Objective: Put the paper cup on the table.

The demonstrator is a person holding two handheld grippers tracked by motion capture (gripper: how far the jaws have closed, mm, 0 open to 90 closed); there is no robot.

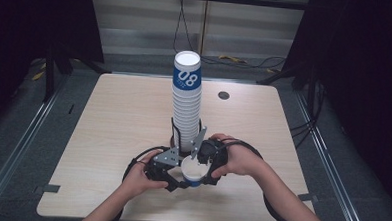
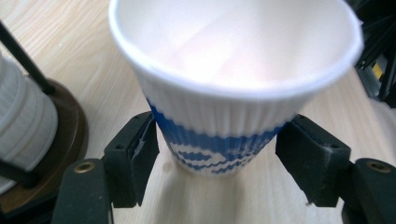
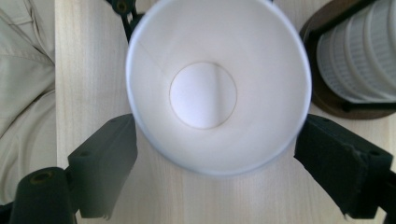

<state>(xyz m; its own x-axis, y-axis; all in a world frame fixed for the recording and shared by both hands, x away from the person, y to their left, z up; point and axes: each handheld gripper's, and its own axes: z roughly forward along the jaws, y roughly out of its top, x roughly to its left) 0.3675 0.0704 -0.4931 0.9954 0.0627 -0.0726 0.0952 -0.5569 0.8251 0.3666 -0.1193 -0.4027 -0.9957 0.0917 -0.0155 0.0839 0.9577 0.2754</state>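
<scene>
White ribbed paper forms the cup (image 2: 219, 116), a tapered cone with a rolled rim, a smooth inside, a flat round bottom and a blue printed band near its base. It stands upright on the table (image 1: 108, 136), at the near edge, just in front of the stack (image 1: 186, 102).

In the left gripper view, the left gripper (image 2: 217, 161) has its black blocky jaws at the cup's lower wall, one on each side: the left pad touches the blue band, and the right one sits at the wall with a hairline of light I cannot resolve. The jaws are drawn in about as far as they go, pinching the cup.

The right gripper (image 3: 210, 168) looks straight down into the cup from above. Its matt black jaws stand spread wider than the rim, one to each side, not touching it.

Just behind the cup, the stack is a tall column of nested ribbed cups. The top cup has a blue band with white figures. The column rises from a dark brown round base (image 2: 70, 121), kept in by thin black rods (image 2: 23, 60).

The table is pale wood grain with rounded corners. A small dark disc (image 1: 223, 95) lies beyond the stack, to the right.
</scene>
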